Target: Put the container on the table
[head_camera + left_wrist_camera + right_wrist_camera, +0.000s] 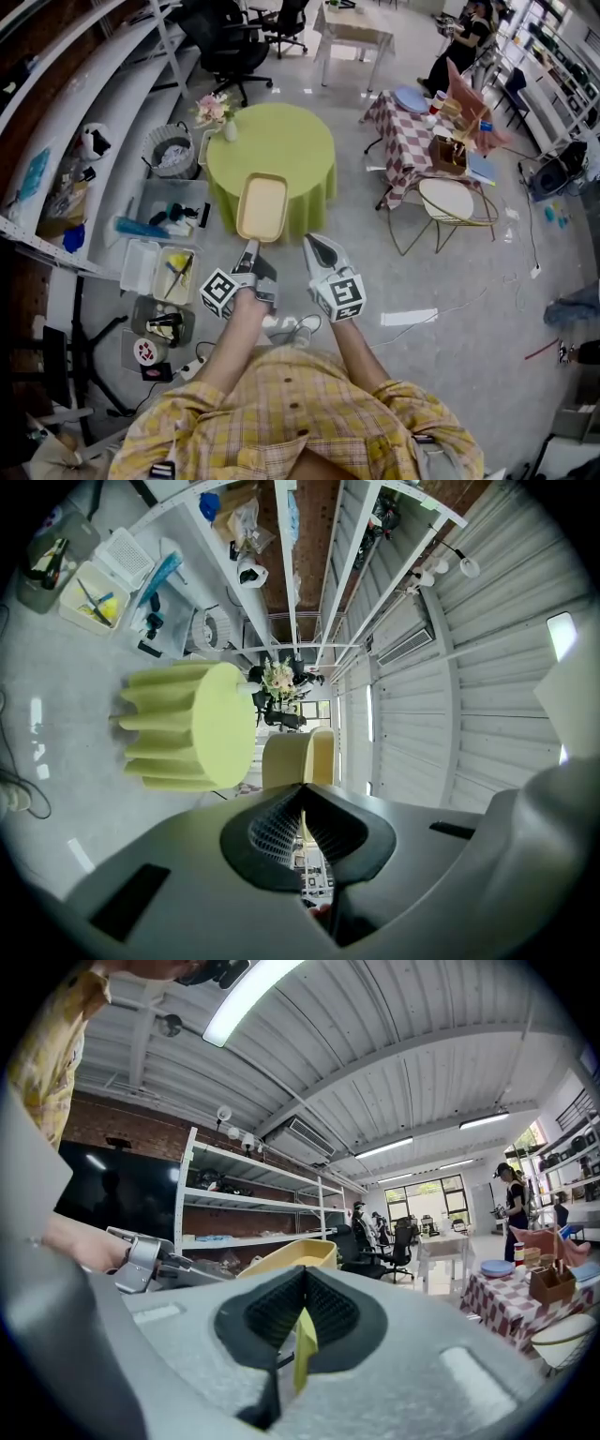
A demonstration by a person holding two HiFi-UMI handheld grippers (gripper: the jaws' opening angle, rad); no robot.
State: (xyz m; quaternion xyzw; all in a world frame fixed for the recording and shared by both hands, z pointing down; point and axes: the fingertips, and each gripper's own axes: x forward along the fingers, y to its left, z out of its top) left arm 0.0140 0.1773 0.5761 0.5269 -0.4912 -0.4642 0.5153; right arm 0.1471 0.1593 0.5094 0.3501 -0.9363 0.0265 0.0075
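Note:
A shallow tan container [262,207] hangs level over the near edge of the round green-clothed table [281,141]. My left gripper [249,247] is shut on its near rim. In the left gripper view the jaws [302,787] pinch the container's edge [298,757], with the green table [202,724] beyond. My right gripper [317,247] floats just right of the container, apart from it. In the right gripper view that gripper [305,1274] is shut on nothing, with only a yellow-green sliver in the slit between its pads. The container [291,1258] lies past it on the left.
A vase of flowers [216,112] stands at the table's far left edge. Plastic bins [169,211] and a cable strip crowd the floor to the left, below long shelves. A checked table [412,141] and a wire chair [450,202] stand to the right.

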